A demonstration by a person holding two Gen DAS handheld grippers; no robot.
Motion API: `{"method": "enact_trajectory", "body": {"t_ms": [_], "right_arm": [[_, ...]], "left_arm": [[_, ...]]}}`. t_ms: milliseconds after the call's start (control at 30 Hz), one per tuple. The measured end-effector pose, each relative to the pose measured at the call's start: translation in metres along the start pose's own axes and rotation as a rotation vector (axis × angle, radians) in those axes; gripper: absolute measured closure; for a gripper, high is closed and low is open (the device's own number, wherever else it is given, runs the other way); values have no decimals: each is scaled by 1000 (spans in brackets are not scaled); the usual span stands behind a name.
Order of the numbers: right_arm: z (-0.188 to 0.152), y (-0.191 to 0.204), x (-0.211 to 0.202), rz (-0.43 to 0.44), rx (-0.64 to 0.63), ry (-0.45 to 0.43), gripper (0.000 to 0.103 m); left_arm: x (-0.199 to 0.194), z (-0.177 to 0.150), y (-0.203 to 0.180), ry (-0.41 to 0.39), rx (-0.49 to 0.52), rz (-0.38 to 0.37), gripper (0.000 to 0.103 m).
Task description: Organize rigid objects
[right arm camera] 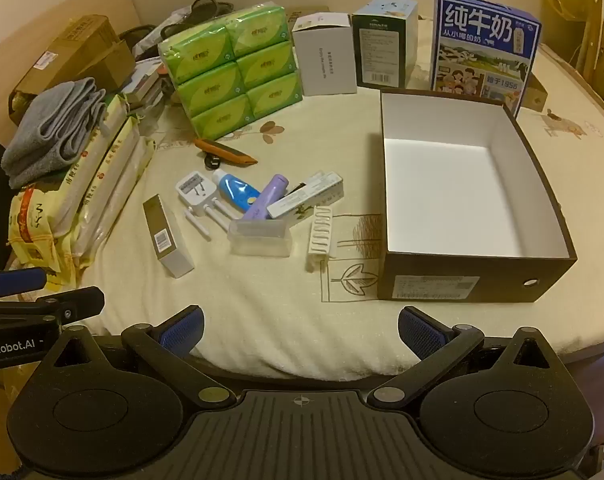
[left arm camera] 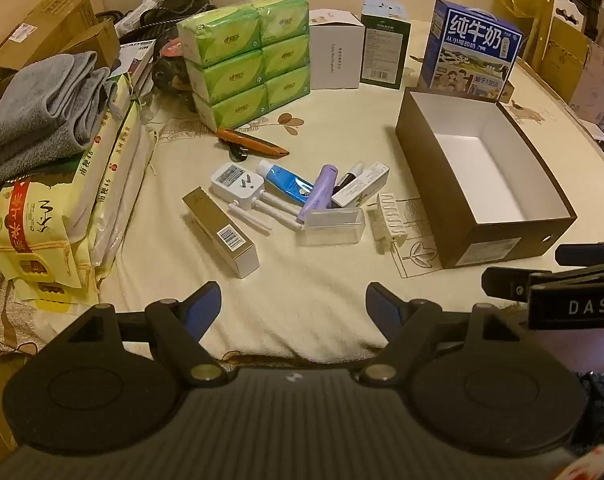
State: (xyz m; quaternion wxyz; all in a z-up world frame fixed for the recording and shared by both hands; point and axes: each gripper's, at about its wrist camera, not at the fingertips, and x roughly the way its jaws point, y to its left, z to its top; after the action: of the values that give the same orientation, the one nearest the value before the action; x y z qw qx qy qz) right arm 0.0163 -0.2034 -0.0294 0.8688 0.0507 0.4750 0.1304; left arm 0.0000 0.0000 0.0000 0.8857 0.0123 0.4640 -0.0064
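A pile of small items lies mid-table: a gold-and-white box [left arm camera: 220,231] [right arm camera: 167,236], a white plug adapter [left arm camera: 236,182] [right arm camera: 194,193], a blue tube [left arm camera: 284,183] [right arm camera: 234,191], a purple tube [left arm camera: 319,191] [right arm camera: 265,197], a clear plastic case [left arm camera: 331,227] [right arm camera: 260,237], a white hair claw [left arm camera: 389,219] [right arm camera: 321,236] and an orange knife [left arm camera: 253,143] [right arm camera: 226,151]. An empty dark shoebox [left arm camera: 486,240] [right arm camera: 461,284] stands to their right. My left gripper [left arm camera: 294,306] and right gripper [right arm camera: 300,330] are both open and empty at the near table edge.
Green tissue packs [left arm camera: 246,60] [right arm camera: 234,68], a white box [left arm camera: 333,56], a dark green box [left arm camera: 383,52] and a blue milk carton [left arm camera: 471,52] [right arm camera: 483,46] line the back. Grey towels [left arm camera: 46,112] on yellow bags [left arm camera: 62,208] fill the left side.
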Motion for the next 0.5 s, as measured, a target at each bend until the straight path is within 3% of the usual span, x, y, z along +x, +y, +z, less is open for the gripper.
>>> {"method": "enact_trajectory", "body": {"t_ms": [500], "right_arm": [[0,0,1,-7,-4,-1,2]], "left_arm": [[0,0,0,2,1,3,26]]}}
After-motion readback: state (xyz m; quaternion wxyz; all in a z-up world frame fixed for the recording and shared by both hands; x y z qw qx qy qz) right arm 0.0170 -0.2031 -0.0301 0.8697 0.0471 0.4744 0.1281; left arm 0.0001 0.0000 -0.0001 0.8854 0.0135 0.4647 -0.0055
